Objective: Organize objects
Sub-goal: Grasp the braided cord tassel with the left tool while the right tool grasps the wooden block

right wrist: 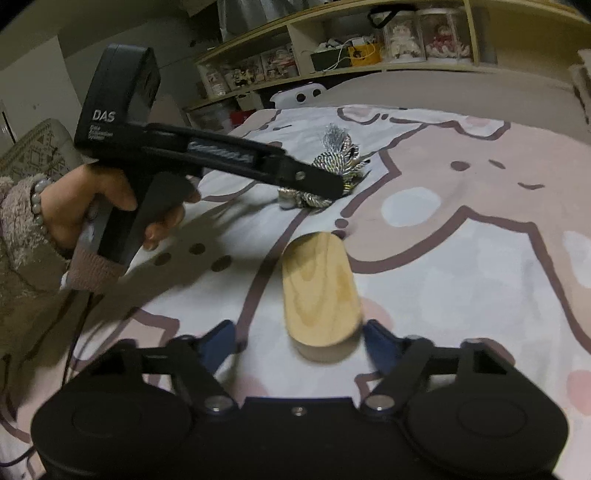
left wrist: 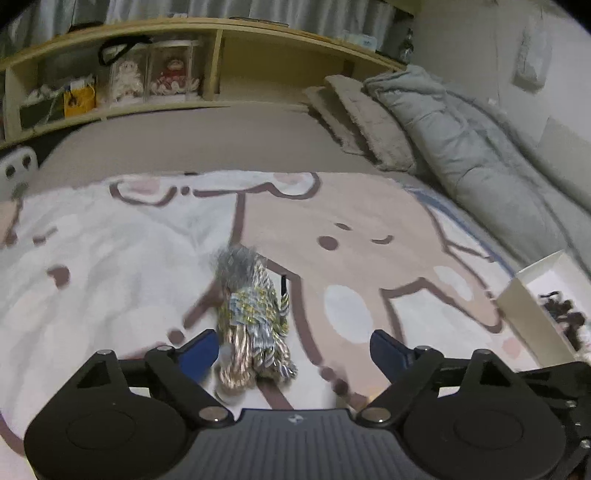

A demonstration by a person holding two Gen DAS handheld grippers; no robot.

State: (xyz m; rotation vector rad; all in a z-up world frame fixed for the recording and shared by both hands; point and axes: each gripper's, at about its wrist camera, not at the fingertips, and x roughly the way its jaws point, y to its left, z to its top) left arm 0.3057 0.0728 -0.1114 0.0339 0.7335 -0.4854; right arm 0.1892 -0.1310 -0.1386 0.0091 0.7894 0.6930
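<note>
- The left tool (left wrist: 291, 350) stood spread over the bed's cartoon blanket (left wrist: 110, 258), a tasselled cord bundle (left wrist: 251, 317) between its blue pads, beside the left one.
- The right tool (right wrist: 301, 341) stood spread around a wooden block's (right wrist: 319, 288) near end, right pad just beside it.

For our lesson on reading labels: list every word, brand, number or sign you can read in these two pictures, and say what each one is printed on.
"DAS": white letters on the black body of the left gripper, seen from the right wrist camera.
Smaller white lines under "DAS": too blurred to read.
Yellow bag on the shelf: print too small to read.
Nothing else is legible.
</note>
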